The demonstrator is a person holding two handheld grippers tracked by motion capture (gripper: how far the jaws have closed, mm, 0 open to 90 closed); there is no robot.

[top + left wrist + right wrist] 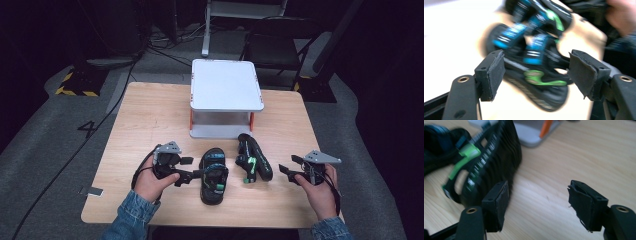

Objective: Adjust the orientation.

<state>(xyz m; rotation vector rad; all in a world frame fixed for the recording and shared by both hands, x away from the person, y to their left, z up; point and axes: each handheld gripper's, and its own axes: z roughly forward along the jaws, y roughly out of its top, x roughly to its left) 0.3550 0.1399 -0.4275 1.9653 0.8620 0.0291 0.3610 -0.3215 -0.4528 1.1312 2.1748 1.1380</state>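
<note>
The left tool [196,175] stands wide, its pads [496,72] clear of the near sandal [214,176], which lies flat on the desk [150,115] at the tool's 3 o'clock; whether a jaw tip brushes the sandal's edge is hard to tell through the blur. The right tool [289,167] is also wide, with nothing between its pads [501,200]. At its 9 o'clock the second sandal [254,157] lies on its side, just apart. At 12 o'clock from both sandals stands a white two-level stand [226,85] with orange posts.
</note>
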